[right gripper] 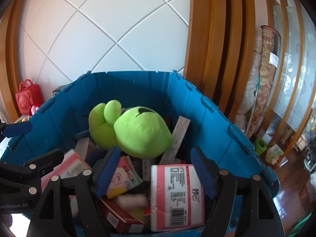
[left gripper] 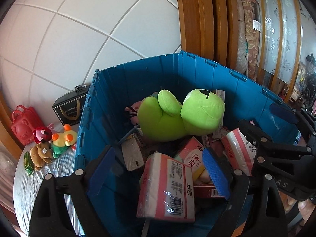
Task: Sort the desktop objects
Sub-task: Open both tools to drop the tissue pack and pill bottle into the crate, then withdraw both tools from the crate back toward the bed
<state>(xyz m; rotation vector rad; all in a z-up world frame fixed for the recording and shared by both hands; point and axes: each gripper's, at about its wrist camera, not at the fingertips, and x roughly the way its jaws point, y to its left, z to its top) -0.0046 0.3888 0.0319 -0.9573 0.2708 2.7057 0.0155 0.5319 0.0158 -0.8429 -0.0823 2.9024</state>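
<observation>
Both sets of fingers stand spread over the blue crate (left gripper: 138, 83): the left gripper (left gripper: 160, 169) has its blue pads wide apart with nothing pinched, and the right gripper (right gripper: 156, 171) is likewise parted, its pads straddling a pink tissue pack (right gripper: 175, 193) without pressing on it.

Largest first, the crate is nearly full, so anything more dropped in could ride high and slide out over the rim. The green plush toy (left gripper: 181, 114) lies across the heap toward the back wall; being soft and bulky, it would probably roll or shift if a gripper pushes into the pile beside it. The tissue pack leans on its edge against the near wall, and its slick wrapper could let it slip or topple onto the smaller packets if nudged. A second tissue pack (left gripper: 241, 150) sits just beside the right gripper's arm, which could catch on it when lifting out. Outside the crate, the small plush toys (left gripper: 53, 144) and the red case (left gripper: 23, 124) wait on the table; my guess is those remain to be sorted, and the little green box (left gripper: 28, 163) near the table edge could be knocked off.
</observation>
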